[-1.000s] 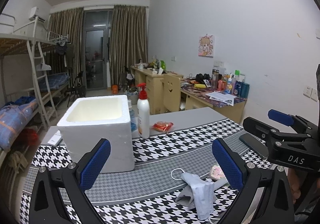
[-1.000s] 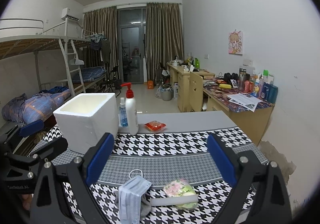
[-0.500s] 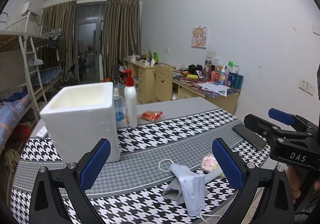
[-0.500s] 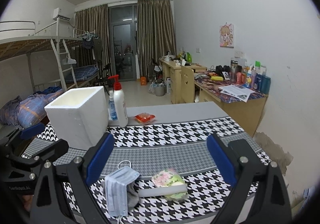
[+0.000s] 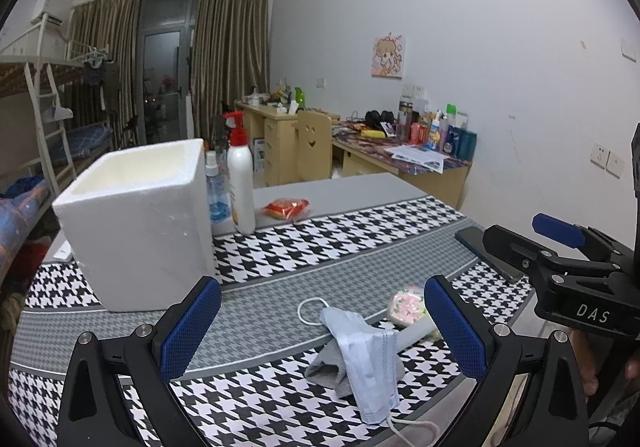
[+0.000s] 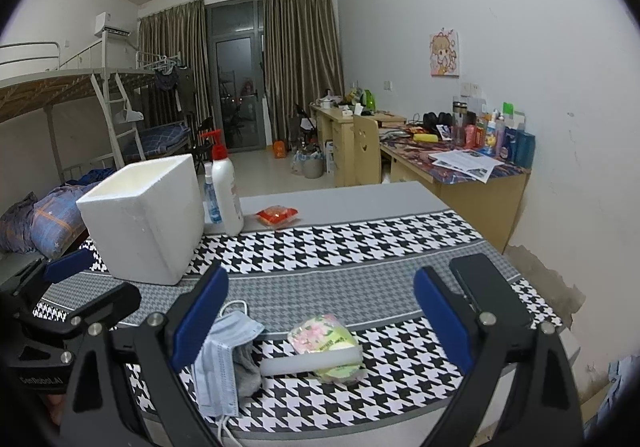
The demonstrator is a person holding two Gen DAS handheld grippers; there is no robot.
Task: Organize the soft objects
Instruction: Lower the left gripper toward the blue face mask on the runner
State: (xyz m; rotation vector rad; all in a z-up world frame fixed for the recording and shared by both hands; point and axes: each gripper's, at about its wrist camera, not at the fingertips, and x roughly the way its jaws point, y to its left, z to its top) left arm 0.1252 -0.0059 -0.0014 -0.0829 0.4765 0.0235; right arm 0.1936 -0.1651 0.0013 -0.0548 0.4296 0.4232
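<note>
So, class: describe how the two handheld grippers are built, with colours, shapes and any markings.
Both grippers, left and right, have black angular frames with silver bolt heads and two blue textured finger pads. White "DAS" lettering marks the right one's side.

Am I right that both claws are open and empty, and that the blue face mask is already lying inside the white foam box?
Not quite: the face mask is on the houndstooth tablecloth, draped over a grey cloth, outside the foam box, as the right wrist view shows. The left claw and right claw are indeed open and empty.

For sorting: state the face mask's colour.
Light blue face mask, white ear loops; clearest in left wrist view.
</note>
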